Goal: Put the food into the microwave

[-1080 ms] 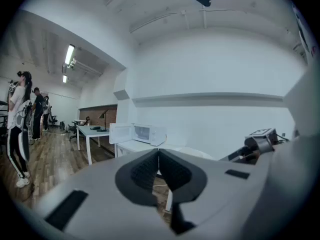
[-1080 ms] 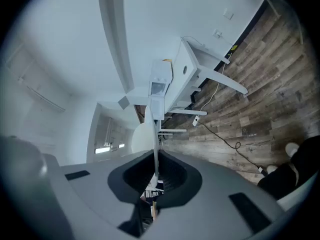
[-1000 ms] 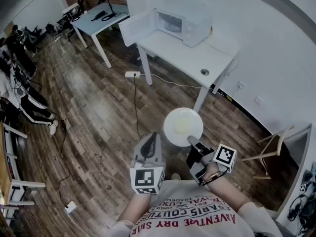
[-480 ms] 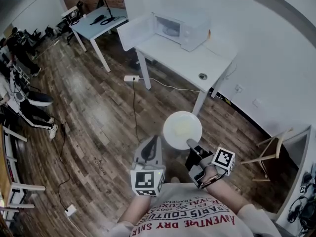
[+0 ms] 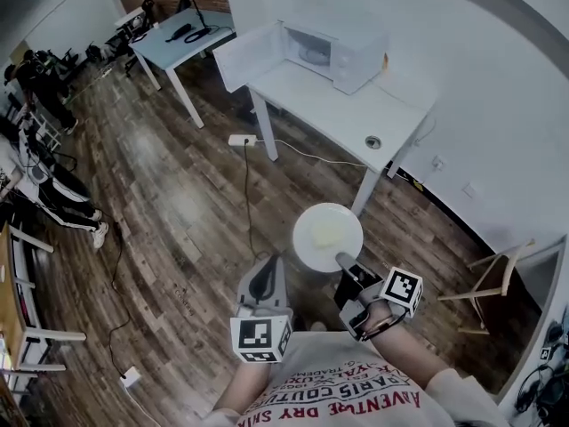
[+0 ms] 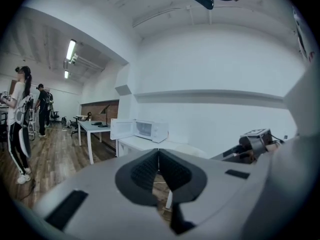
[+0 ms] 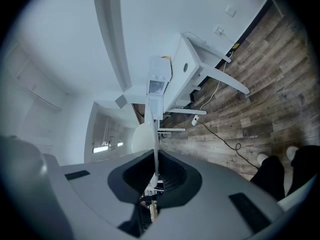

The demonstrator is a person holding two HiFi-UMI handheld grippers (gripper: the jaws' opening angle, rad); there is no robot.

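A white plate [image 5: 327,237] with pale yellow food [image 5: 325,232] on it hangs level above the wooden floor. My right gripper [image 5: 343,261] is shut on its near rim. The right gripper view shows the plate [image 7: 154,134] edge-on, pinched between the pads. My left gripper [image 5: 265,278] is beside it on the left, shut with nothing in it, its pads meeting [image 6: 158,160]. The white microwave [image 5: 336,46] stands on a white table [image 5: 356,109] ahead, with its door [image 5: 245,55] swung open to the left. It also shows in the left gripper view as the microwave [image 6: 145,129].
A power strip [image 5: 241,139] and its cable [image 5: 246,194] lie on the floor between me and the table. A second table [image 5: 182,38] stands at the far left. People [image 5: 49,194] stand along the left side. A wooden chair [image 5: 487,278] is at the right.
The right gripper has carried the plate a little way toward the table, still gripping its rim. The left gripper has hardly moved. A person at the left has shifted.
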